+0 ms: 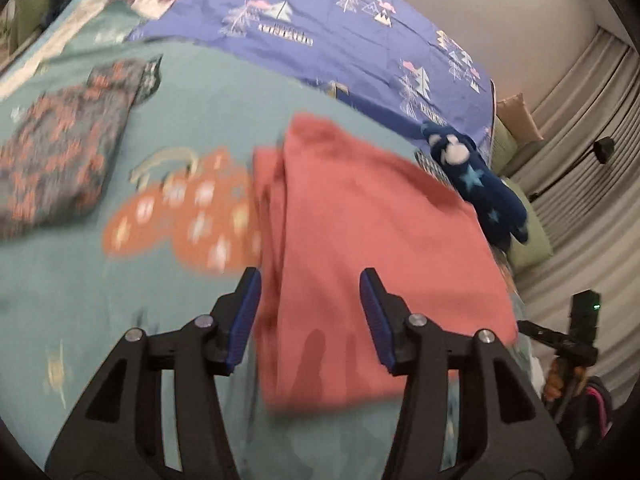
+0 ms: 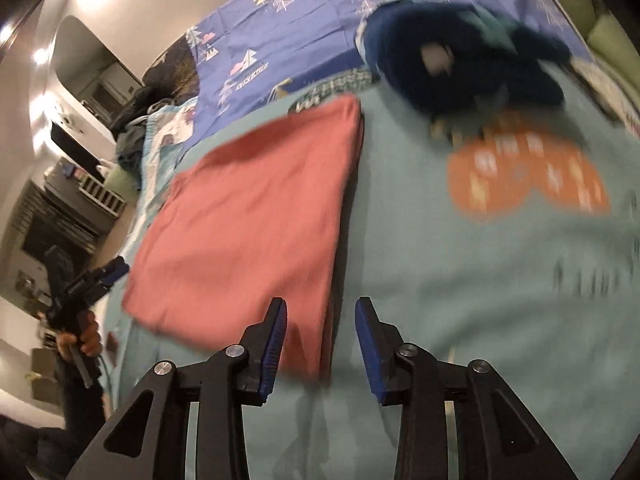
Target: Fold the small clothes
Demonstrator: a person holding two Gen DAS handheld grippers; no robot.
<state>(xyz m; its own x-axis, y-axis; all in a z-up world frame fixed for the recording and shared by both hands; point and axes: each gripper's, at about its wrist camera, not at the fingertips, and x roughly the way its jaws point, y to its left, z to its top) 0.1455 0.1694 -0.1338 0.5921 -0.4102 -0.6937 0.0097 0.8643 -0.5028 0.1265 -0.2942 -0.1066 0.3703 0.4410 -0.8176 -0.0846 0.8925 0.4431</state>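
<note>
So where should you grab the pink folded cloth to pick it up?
Probably at the near edge of the pink cloth, coming in low from the front. It lies flat on the teal blanket, and its stacked layers show along that edge, so one pinch could catch them all.

Home bedroom: patterned bedspread [image 1: 200,92], curtains [image 1: 592,92].

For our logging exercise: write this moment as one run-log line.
folded salmon-pink cloth garment: flat on teal blanket | left tongs: open, empty | right tongs: open, empty
</note>
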